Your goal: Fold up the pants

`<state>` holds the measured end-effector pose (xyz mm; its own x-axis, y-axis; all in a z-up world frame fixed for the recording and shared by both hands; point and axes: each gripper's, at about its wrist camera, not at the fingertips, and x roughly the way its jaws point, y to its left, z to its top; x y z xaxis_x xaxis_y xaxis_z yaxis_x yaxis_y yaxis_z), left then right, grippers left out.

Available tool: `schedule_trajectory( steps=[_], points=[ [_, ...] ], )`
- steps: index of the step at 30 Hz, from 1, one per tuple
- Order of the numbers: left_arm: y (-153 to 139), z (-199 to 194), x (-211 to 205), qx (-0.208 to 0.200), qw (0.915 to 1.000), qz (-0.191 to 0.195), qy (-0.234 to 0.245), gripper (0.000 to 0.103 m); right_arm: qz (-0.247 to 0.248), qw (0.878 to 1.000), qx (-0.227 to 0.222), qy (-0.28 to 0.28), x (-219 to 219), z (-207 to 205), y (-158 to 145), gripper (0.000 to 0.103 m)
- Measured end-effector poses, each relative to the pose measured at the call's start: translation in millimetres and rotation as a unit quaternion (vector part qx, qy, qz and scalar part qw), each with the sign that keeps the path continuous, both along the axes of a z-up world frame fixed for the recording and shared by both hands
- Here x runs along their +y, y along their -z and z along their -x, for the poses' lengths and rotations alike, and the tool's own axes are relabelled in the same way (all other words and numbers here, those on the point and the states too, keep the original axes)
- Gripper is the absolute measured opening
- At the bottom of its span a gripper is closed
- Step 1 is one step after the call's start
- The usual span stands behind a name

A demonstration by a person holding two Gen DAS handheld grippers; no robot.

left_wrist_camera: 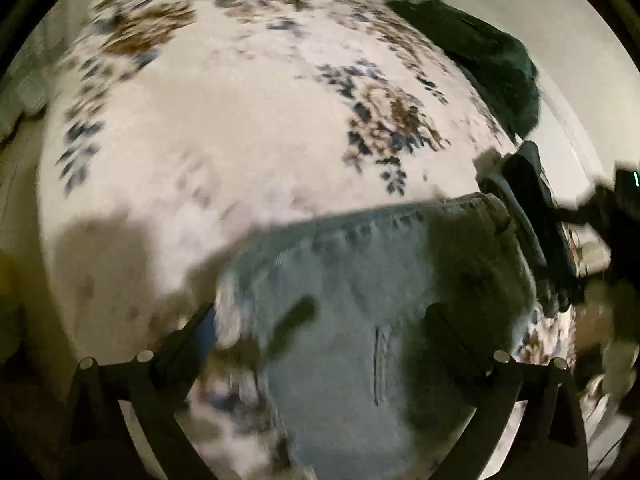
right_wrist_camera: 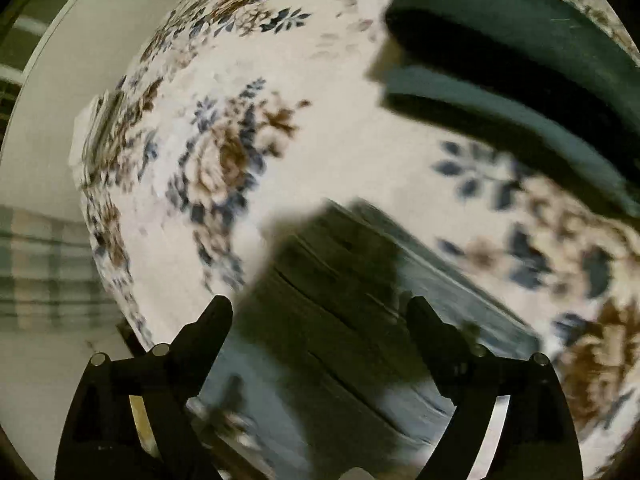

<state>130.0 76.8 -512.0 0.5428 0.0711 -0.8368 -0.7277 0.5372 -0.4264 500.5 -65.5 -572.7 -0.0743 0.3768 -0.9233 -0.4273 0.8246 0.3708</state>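
Light blue jeans (left_wrist_camera: 360, 280) lie folded on a bed with a white floral cover (left_wrist_camera: 224, 120). My left gripper (left_wrist_camera: 320, 320) is open just above the jeans, its fingers spread over the denim and holding nothing. In the right wrist view the folded jeans (right_wrist_camera: 360, 300) show stacked layers at one end. My right gripper (right_wrist_camera: 320, 312) is open above that end and holds nothing. Both views are blurred by motion.
A pile of dark green clothes (left_wrist_camera: 492, 56) lies at the bed's far right edge and shows large in the right wrist view (right_wrist_camera: 520, 60). A black garment (left_wrist_camera: 532, 208) lies beside the jeans. A plaid fabric (right_wrist_camera: 44, 264) hangs beyond the bed.
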Motion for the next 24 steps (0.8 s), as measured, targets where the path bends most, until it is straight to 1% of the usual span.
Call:
schedule_trajectory(
  steps=[1,3,4,5,6,7,9,11,12,13,14,15,16,17,18,19,20,21,22,23,24],
  points=[
    [-4.5,6.9,-6.6,-0.002,0.9999,0.008,-0.015,0.103,0.001,1.000,0.001,-0.004,-11.6,2.7,-1.8,0.091],
    [-15.9,27.2,-29.6,-0.017,0.9972,0.036,-0.063,0.103,0.003,1.000,0.006,-0.011,-43.9,9.6,-5.4,0.091],
    [-18.2,35.1,-39.6,-0.024,0.9945,0.055,-0.086,0.103,0.007,1.000,0.009,-0.014,-58.3,11.2,-2.6,0.091],
    [-18.8,42.7,-51.8,-0.033,0.9904,0.080,-0.108,0.103,0.010,1.000,0.015,-0.016,-70.1,12.7,0.8,0.091],
    [-16.7,48.4,-66.1,-0.032,0.9851,0.107,-0.131,0.103,0.013,0.999,0.027,-0.017,-86.4,14.7,5.7,0.091],
    [-11.8,51.0,-80.7,-0.030,0.9795,0.135,-0.147,0.103,0.016,0.999,0.035,-0.016,-95.7,14.7,12.4,0.091],
    [2.5,51.7,-101.4,-0.020,0.9714,0.172,-0.163,0.103,0.011,0.998,0.063,-0.011,-115.9,13.9,27.4,0.091],
    [24.9,52.5,-119.6,-0.027,0.9624,0.206,-0.175,0.103,-0.002,0.996,0.091,-0.006,-127.0,13.8,43.7,0.091],
    [32.3,52.9,-121.9,-0.031,0.9604,0.209,-0.181,0.102,-0.010,0.995,0.102,-0.003,-130.5,14.0,50.4,0.091],
    [41.9,53.5,-123.9,-0.036,0.9595,0.203,-0.191,0.099,-0.020,0.993,0.113,0.000,-133.1,13.6,57.8,0.091],
    [47.1,54.1,-124.3,-0.039,0.9607,0.194,-0.195,0.098,-0.028,0.992,0.124,0.001,-133.7,12.8,64.1,0.090],
    [52.7,53.2,-122.2,-0.044,0.9624,0.182,-0.197,0.092,-0.033,0.991,0.129,0.002,-133.1,12.6,69.8,0.090],
    [56.6,52.5,-118.7,-0.045,0.9663,0.162,-0.195,0.062,-0.036,0.991,0.132,0.003,-129.1,12.1,74.6,0.090],
    [58.6,52.9,-115.0,-0.042,0.9695,0.149,-0.190,0.013,-0.042,0.990,0.137,0.005,-128.2,11.6,79.0,0.087],
    [58.9,56.3,-114.2,-0.046,0.9715,0.147,-0.180,0.012,-0.050,0.988,0.143,0.006,-126.3,10.8,83.2,0.082],
    [57.8,59.4,-112.4,-0.050,0.9745,0.142,-0.167,0.012,-0.055,0.988,0.145,0.009,-123.8,9.6,87.4,0.060],
    [53.9,62.4,-111.6,-0.046,0.9787,0.129,-0.153,0.011,-0.054,0.988,0.145,0.013,-121.7,8.6,89.8,0.054],
    [49.6,67.4,-112.3,-0.036,0.9831,0.111,-0.141,0.011,-0.051,0.989,0.141,0.017,-117.2,7.4,91.0,0.054],
    [48.6,73.7,-112.2,-0.017,0.9863,0.100,-0.130,0.011,-0.047,0.989,0.136,0.017,-115.9,7.2,90.8,0.052],
    [50.5,82.7,-110.9,0.000,0.9860,0.102,-0.132,0.012,-0.044,0.990,0.131,0.015,-115.4,7.9,89.6,0.051],
    [52.9,88.9,-110.3,0.007,0.9839,0.111,-0.139,0.013,-0.043,0.991,0.126,0.013,-116.7,9.5,87.8,0.050]
  ],
)
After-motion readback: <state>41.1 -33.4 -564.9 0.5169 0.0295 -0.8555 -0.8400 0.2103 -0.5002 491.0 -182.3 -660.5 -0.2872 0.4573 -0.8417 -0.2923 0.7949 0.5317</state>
